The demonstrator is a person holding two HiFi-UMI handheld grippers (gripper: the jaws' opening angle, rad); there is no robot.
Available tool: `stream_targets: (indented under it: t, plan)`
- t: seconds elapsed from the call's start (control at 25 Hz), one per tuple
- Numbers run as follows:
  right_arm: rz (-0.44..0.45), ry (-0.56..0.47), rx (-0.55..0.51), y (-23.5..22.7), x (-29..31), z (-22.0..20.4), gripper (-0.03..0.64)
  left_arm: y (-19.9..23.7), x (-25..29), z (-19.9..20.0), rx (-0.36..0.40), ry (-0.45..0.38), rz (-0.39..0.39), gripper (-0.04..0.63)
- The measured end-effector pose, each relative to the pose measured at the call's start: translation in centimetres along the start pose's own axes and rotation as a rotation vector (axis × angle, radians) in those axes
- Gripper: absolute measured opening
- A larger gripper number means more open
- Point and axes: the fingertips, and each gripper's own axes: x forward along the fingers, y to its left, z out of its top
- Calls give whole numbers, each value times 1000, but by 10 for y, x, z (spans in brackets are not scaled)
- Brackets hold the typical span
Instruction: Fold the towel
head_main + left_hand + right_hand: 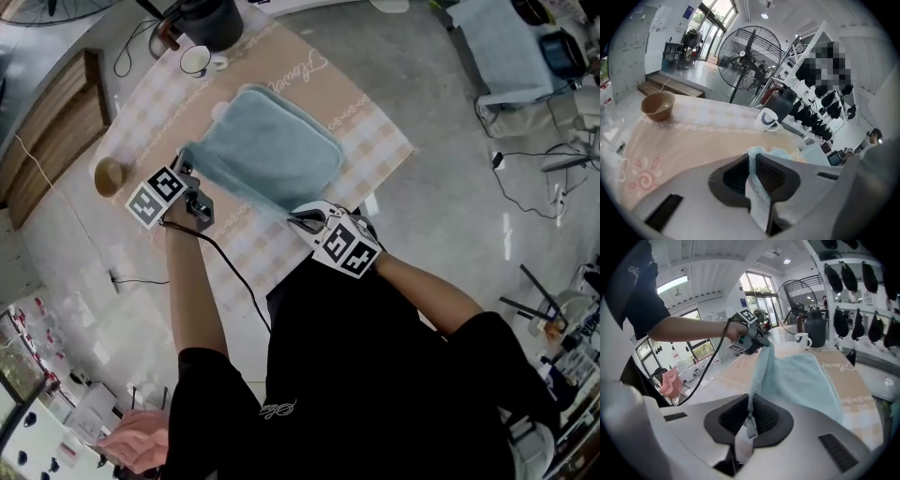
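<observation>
Head view: towel [267,150] lies mostly flat on the checked tablecloth [375,131], roughly mid-table, far edge down on the cloth, near edge held up off it. Left gripper [187,173] has the near-left corner, right gripper [298,221] the near-right corner. Left gripper view: jaws nearly together, a thin strip of blue fabric pinched between the pads. Right gripper view: same story, pads clamped on the towel hem, and the cloth runs from there in a raised edge across to the other gripper. So both grips look solid, with no slack corner hanging out. Status as I read it: grasp step done, near edge clear of the table, fold itself not done. No layer is laid over another yet. I can't tell whether the towel has already been doubled once, since the edge thickness is not readable. Left to do: carry both corners over to the far edge, line up the corners, lay it down, release, maybe flatten. Bowl [110,175] and mug [197,60] sit well apart from the towel, so they shouldn't get in the way.
</observation>
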Motion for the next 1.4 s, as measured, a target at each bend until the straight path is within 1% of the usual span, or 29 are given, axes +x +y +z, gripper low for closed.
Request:
stream_targets:
  t: [0.12,0.24,0.36,0.56,0.8,0.88,0.92,1.0,1.04,1.12,1.16,1.28,1.32,1.4]
  plan:
    - [-53,-24,48,-33,-24,-5,26,-39,25,7,31,-6,-5,46]
    - [-98,-39,85,-64,-47,-11,26,-75,50,8,65,21,4,46]
    - [-140,-43,121,-94,-62,-20,26,-100,75,7,76,57,33,46]
    - [-162,-29,165,-130,-72,-34,26,-125,103,5,93,91,63,47]
    - [-143,-9,163,-154,-74,-40,26,-136,121,6,89,112,71,46]
    - [-140,0,168,-161,-74,-42,26,-143,127,7,73,102,41,46]
    - [-146,4,175,-166,-74,-44,26,-150,129,10,58,85,3,48]
    - [-171,7,187,-179,-75,-47,28,-165,125,14,47,40,-92,138]
    - [-178,5,182,-184,-76,-48,29,-171,119,14,61,18,-133,166]
    - [-158,3,139,-190,-77,-48,119,-179,101,4,137,0,-194,166]
    - [-136,9,109,-190,-78,-48,141,-182,92,-6,194,11,-217,166]
    - [-66,53,-10,-185,-79,-53,152,-178,65,-54,386,91,-239,166]
    - [-37,74,-66,-182,-78,-55,152,-173,55,-70,432,114,-245,166]
    - [26,120,-209,-177,-77,-63,152,-167,40,-103,491,157,-280,164]
